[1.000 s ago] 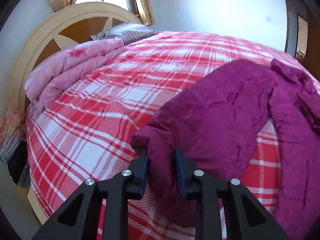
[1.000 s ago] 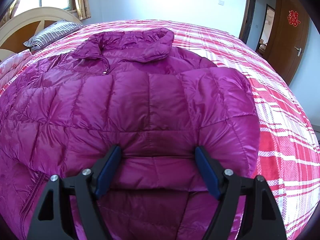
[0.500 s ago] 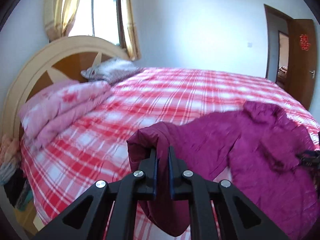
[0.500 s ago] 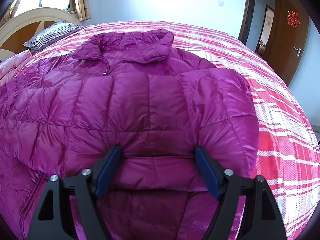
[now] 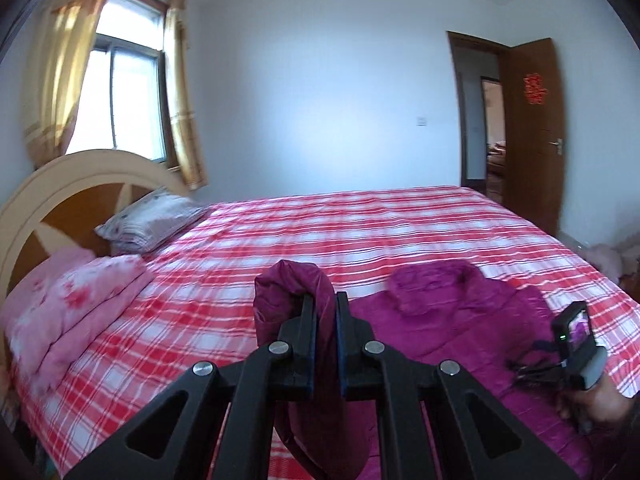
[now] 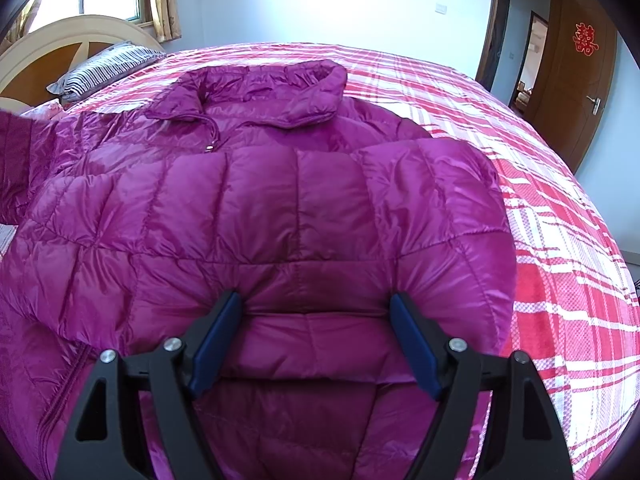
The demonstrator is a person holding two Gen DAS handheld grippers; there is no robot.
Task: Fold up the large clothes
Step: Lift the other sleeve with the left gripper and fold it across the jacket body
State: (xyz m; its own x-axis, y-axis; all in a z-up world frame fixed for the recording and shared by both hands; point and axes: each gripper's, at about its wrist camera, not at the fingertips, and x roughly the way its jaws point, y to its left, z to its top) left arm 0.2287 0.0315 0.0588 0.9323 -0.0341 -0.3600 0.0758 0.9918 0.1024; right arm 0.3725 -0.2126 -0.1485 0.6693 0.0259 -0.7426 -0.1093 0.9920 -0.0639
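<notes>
The bed [image 5: 360, 236] fills the lower frame, its plaid cover bare toward the headboard. The jacket [image 6: 280, 208] lies centre frame, collar far: puffy, light, slick; I'd grip seams or cuffs. The left gripper [image 5: 323, 312] is clamped on its sleeve [image 5: 294, 280], lifted. The right gripper [image 6: 316, 320] is spread wide, pressing the folded sleeve. No containers.

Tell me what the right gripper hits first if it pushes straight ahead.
The right gripper, open, would probably meet the purple down jacket first: its folded-over sleeve fills the space between and beyond the fingers. Depth is unclear.
</notes>
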